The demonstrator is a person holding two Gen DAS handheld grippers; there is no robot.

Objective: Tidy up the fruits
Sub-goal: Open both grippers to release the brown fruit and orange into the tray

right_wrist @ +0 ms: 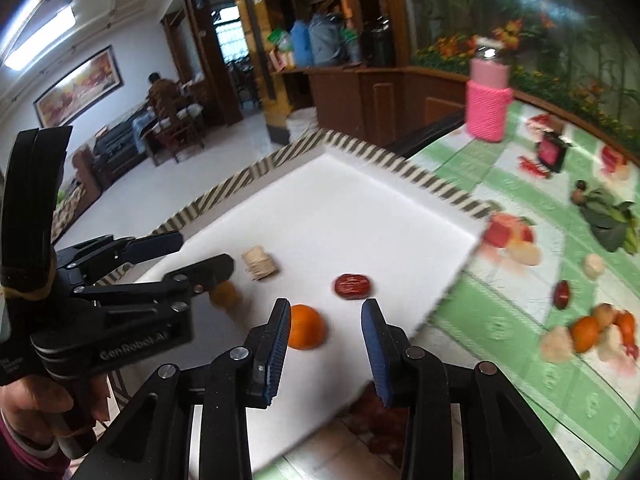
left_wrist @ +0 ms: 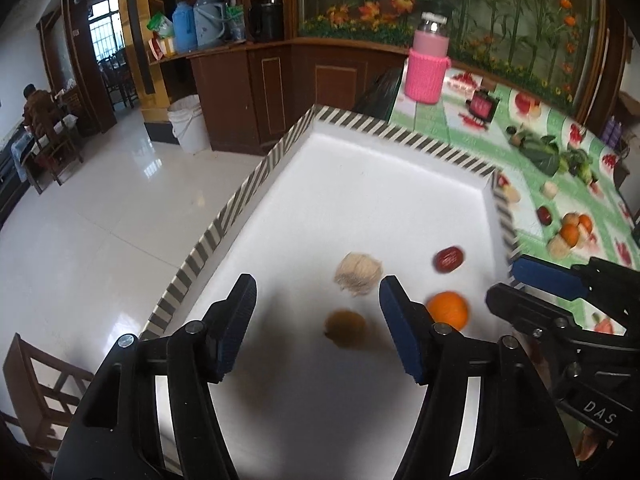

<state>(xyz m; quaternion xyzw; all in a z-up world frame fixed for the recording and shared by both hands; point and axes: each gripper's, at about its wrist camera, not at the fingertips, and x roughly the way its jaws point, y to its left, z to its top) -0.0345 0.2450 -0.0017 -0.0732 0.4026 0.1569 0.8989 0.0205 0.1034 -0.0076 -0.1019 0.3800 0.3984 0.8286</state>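
Note:
A white tray (left_wrist: pixel 360 168) with a striped rim holds a beige rough fruit (left_wrist: pixel 357 273), a brown fruit (left_wrist: pixel 345 326), a red date (left_wrist: pixel 449 259) and an orange (left_wrist: pixel 448 309). My left gripper (left_wrist: pixel 318 300) is open above the tray, with the brown fruit between and below its fingers. My right gripper (right_wrist: pixel 325 316) is open and empty over the tray (right_wrist: pixel 360 200) near its front edge, just right of the orange (right_wrist: pixel 305 327). The date (right_wrist: pixel 353 286), the beige fruit (right_wrist: pixel 260 263) and the brown fruit (right_wrist: pixel 225 295) lie beyond it. The left gripper also shows in the right wrist view (right_wrist: pixel 200 252).
More fruits lie on the green patterned tablecloth right of the tray: a cluster with oranges (right_wrist: pixel 588 334), a red date (right_wrist: pixel 561 294), a pale piece (right_wrist: pixel 593 266) and leafy greens (right_wrist: pixel 608 216). A pink covered bottle (right_wrist: pixel 488 98) stands at the back. The table's left edge drops to the floor.

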